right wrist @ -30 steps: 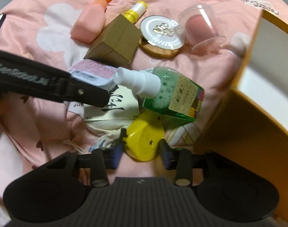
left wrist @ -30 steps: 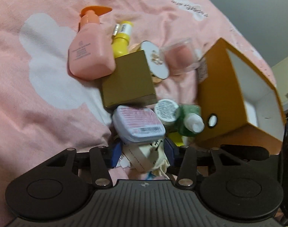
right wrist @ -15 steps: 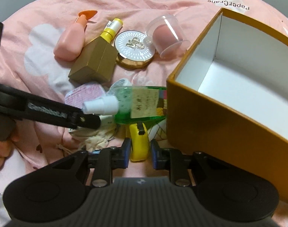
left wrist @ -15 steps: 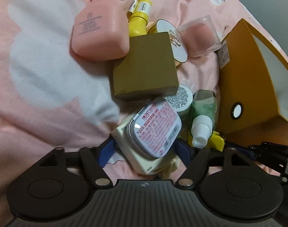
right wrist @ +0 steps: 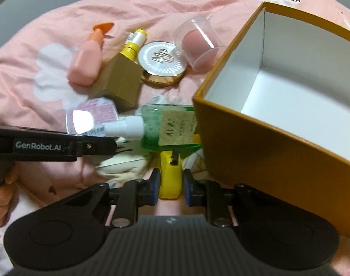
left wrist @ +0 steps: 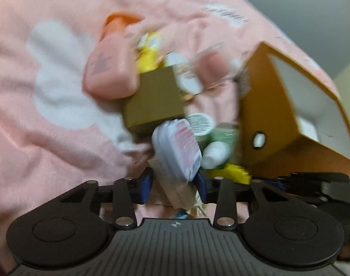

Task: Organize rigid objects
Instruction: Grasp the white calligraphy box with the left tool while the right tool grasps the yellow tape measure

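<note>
Our right gripper (right wrist: 169,183) pinches the light, stiff, slippery yellow case (right wrist: 169,176) at bottom centre across its flat sides, while our left gripper (left wrist: 172,185) clamps the soft pouch (left wrist: 175,188) under the tin (left wrist: 177,147).

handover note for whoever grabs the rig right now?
Left tool: shut on the cloth pouch, with the pink-labelled tin riding on it.
Right tool: shut on the yellow item.
Orange box: open, nothing visible inside.
On the bedspread: green spray bottle, gold box, pink bottle, compact, sponge case.
Left: box everything.
</note>
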Available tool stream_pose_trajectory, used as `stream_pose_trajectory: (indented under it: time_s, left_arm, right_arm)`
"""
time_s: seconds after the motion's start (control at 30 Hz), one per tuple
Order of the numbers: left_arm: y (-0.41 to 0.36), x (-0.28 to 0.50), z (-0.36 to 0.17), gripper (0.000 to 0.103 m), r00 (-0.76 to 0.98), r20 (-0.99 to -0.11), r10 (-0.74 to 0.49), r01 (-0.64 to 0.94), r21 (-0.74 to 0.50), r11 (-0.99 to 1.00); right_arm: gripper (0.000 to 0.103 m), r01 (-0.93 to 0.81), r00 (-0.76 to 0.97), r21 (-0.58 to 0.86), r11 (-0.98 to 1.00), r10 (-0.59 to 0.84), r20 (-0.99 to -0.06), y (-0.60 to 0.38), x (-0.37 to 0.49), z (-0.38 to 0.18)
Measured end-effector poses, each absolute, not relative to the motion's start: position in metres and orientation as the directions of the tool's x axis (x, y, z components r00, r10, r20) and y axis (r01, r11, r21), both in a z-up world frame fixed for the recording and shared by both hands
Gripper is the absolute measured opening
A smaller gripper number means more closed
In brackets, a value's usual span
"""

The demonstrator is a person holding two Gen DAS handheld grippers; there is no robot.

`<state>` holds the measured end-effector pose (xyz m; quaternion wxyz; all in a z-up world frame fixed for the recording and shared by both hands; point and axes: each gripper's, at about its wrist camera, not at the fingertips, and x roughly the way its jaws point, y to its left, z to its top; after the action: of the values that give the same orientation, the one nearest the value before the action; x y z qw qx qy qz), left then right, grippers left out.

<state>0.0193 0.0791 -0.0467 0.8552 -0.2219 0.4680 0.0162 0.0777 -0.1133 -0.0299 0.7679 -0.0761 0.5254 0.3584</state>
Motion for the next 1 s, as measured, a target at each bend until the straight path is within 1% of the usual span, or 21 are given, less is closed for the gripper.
stream_pose_trajectory:
  time_s: [0.03,0.1,0.23,0.4,0.53,0.63,0.8,1.0]
  left_arm:
    - [0.076,0.018,-0.042,0.038,0.582,-0.789,-0.195,-0.201,-0.372,0.906]
    - [0.070,0.018,-0.039,0.037,0.594,-0.779,-0.200,-0.171,-0.366,0.915]
    - [0.072,0.027,-0.047,0.040,0.573,-0.800,-0.177,-0.208,-0.351,0.913]
    - [0.076,0.037,-0.062,0.041,0.548,-0.805,-0.228,-0.223,-0.403,0.888]
    - [0.071,0.045,-0.070,0.042,0.531,-0.813,-0.237,-0.218,-0.401,0.890]
    - [0.070,0.045,-0.071,0.040,0.529,-0.814,-0.241,-0.217,-0.404,0.889]
    - [0.069,0.043,-0.068,0.038,0.525,-0.819,-0.231,-0.207,-0.386,0.899]
    - [0.066,0.035,-0.056,0.033,0.529,-0.821,-0.214,-0.176,-0.353,0.919]
  right_arm:
    - [0.019,-0.630,0.186,0.269,0.729,0.477,-0.859,-0.114,0.076,-0.028]
    - [0.019,-0.626,0.181,0.282,0.727,0.488,-0.854,-0.117,0.074,-0.024]
    - [0.019,-0.612,0.194,0.266,0.744,0.468,-0.862,-0.118,0.074,-0.027]
    - [0.022,-0.618,0.224,0.229,0.752,0.448,-0.865,-0.113,0.078,-0.029]
    - [0.023,-0.621,0.219,0.232,0.749,0.450,-0.866,-0.110,0.082,-0.032]
    - [0.024,-0.613,0.210,0.243,0.752,0.451,-0.868,-0.110,0.085,-0.035]
    - [0.022,-0.603,0.202,0.258,0.755,0.457,-0.866,-0.115,0.086,-0.034]
    - [0.019,-0.602,0.204,0.272,0.751,0.473,-0.857,-0.122,0.080,-0.027]
